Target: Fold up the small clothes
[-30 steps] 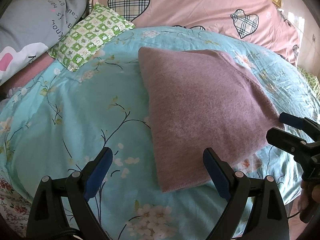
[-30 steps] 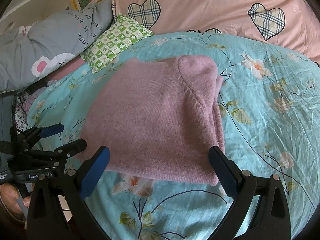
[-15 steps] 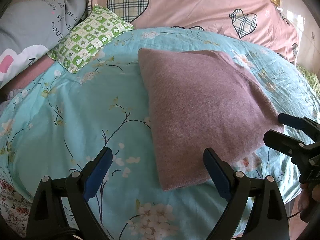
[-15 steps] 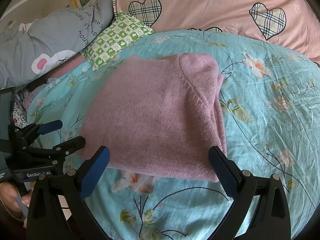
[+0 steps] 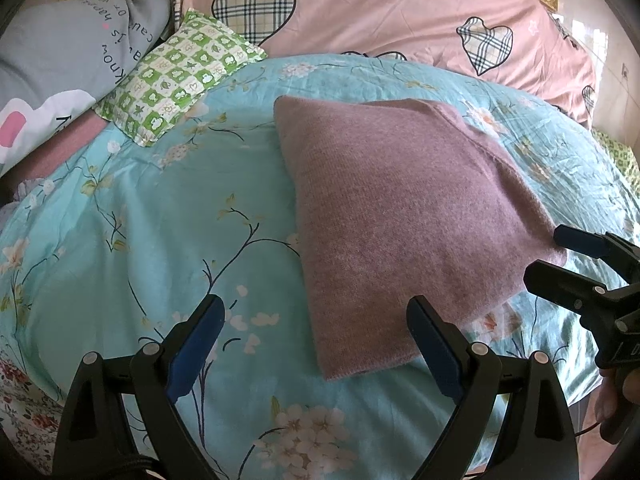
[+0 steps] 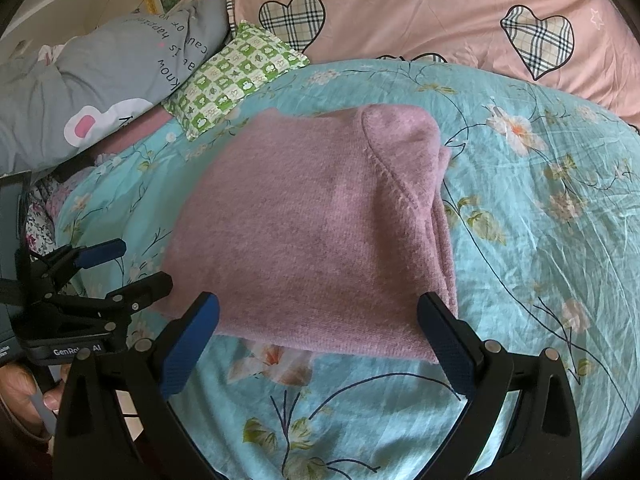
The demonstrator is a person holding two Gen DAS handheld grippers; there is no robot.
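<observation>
A mauve knitted garment (image 5: 404, 220) lies folded into a flat rectangle on the turquoise floral bedspread (image 5: 140, 240). It also shows in the right wrist view (image 6: 316, 232), with a seam running down its right side. My left gripper (image 5: 316, 344) is open and empty, just short of the garment's near left corner. My right gripper (image 6: 320, 344) is open and empty at the garment's near edge. Each gripper shows in the other's view, the right one (image 5: 560, 256) at the garment's right corner and the left one (image 6: 128, 268) at its left corner.
A green checked pillow (image 5: 176, 80), a grey printed pillow (image 5: 60, 60) and a pink quilt with plaid hearts (image 5: 380, 12) lie at the head of the bed. The bed's near edge runs just under both grippers.
Both grippers have drawn back slightly from the garment and stay open. The garment has not moved.
</observation>
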